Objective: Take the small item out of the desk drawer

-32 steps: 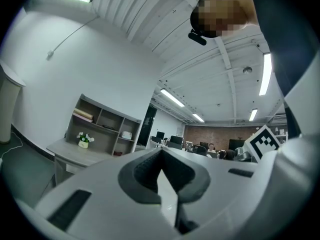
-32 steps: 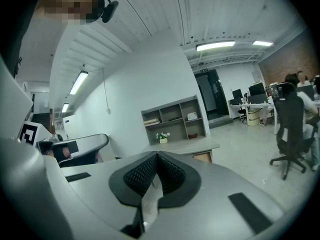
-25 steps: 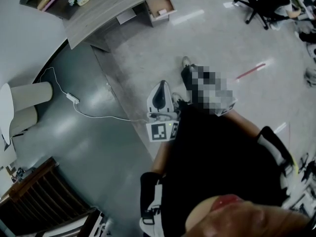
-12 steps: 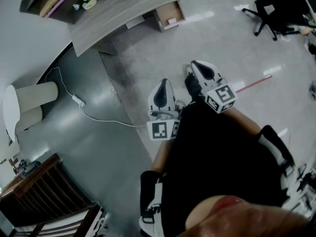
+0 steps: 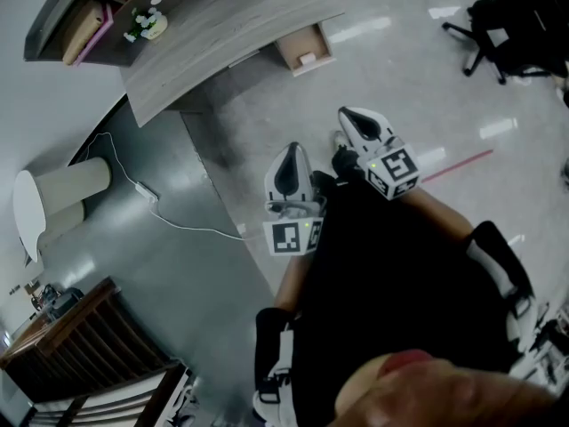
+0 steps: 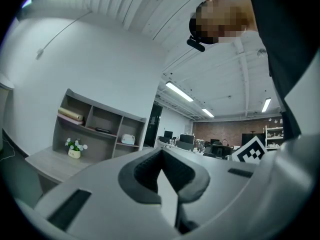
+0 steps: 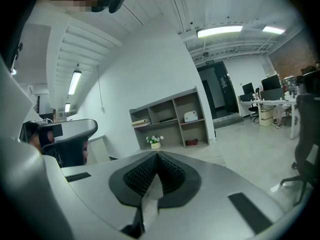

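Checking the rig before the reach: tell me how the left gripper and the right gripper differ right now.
In the head view the right gripper reaches nearer the open drawer than the left gripper. The left gripper points straight up the picture; the right gripper slants up and leftward. The left marker cube shows its tag nearly upright; the right marker cube is tilted. Both have jaws together, holding nothing.

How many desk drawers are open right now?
1. The open drawer juts from the wooden desk's front edge, top centre in the head view, a small white item inside. Others may be hidden under the desktop.
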Demonstrator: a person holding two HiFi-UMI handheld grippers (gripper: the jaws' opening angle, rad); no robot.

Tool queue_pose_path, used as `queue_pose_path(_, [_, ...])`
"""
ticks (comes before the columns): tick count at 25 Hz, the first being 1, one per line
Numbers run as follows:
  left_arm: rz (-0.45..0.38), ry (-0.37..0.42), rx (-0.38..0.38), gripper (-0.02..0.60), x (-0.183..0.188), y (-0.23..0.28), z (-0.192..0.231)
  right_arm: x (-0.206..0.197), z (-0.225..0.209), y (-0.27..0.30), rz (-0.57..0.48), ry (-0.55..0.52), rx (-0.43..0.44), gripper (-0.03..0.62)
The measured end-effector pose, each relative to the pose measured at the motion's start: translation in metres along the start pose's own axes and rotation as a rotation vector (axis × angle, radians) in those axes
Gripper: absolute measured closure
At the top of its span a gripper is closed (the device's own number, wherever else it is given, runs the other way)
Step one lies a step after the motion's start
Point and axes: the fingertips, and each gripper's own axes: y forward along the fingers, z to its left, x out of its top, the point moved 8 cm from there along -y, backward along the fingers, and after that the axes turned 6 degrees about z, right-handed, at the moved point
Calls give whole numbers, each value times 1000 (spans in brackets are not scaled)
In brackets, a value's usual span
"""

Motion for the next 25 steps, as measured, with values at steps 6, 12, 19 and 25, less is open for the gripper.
queue_pose_path(6, [-9, -36, 37, 584, 11, 39, -5, -1, -37, 29, 29, 21, 5, 595])
queue_pose_path(12, [-14, -40, 50, 584, 13, 64, 6, -13, -59, 69, 98, 50, -7, 595])
queue_pose_path(19, [16, -54, 39, 584, 7, 95, 43, -16, -76, 126, 148, 104, -35, 595])
queue_pose_path(25, [48, -69, 17, 584, 10, 131, 85, -23, -96, 177, 208, 114, -70, 595])
